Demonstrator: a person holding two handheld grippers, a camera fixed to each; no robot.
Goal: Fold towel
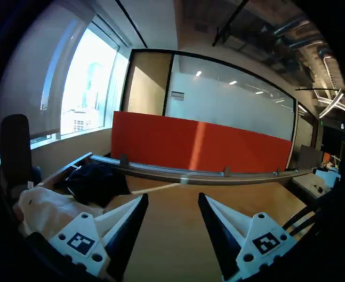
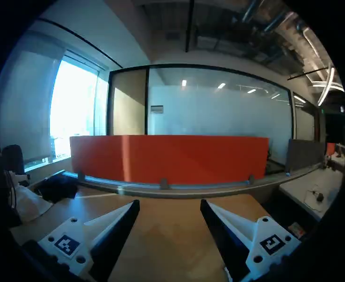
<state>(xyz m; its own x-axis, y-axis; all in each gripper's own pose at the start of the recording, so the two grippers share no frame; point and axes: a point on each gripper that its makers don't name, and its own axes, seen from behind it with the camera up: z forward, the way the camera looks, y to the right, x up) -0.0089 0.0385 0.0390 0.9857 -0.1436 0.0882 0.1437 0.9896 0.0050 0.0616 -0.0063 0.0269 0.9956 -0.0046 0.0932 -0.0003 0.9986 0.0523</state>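
Two fingers [image 1: 120,221] of the left gripper [image 1: 172,196] stand wide apart in the left gripper view, white wedges with black inner faces and a square black-and-white marker on each base; nothing lies between them and they touch nothing, with bare wooden table [image 1: 172,249] showing through the gap. The right gripper [image 2: 170,202], seen in the right gripper view, is spread just as wide, its own fingers [image 2: 233,230] likewise empty and clear of the tabletop [image 2: 172,244]. Off the left gripper's left finger, at the table's near left corner, lies a crumpled pale cloth [image 1: 45,211], and touching its far side a heap of dark cloth [image 1: 97,181]; I cannot tell which of the two is the towel. Neither gripper touches either one. In the right gripper view the same pale cloth [image 2: 28,204] and dark cloth [image 2: 57,188] sit farther off at the left edge, well apart from the fingers. A metal rail [image 1: 181,173] runs along the table's far edge, and behind it stands an orange partition [image 1: 196,145] crossed by a band of sunlight. Beyond that rises a glass wall [image 1: 228,103], with a bright window [image 1: 85,89] to the left and a dark chair back [image 1: 14,150] below it. To the right in the right gripper view is a white desk [image 2: 308,185]
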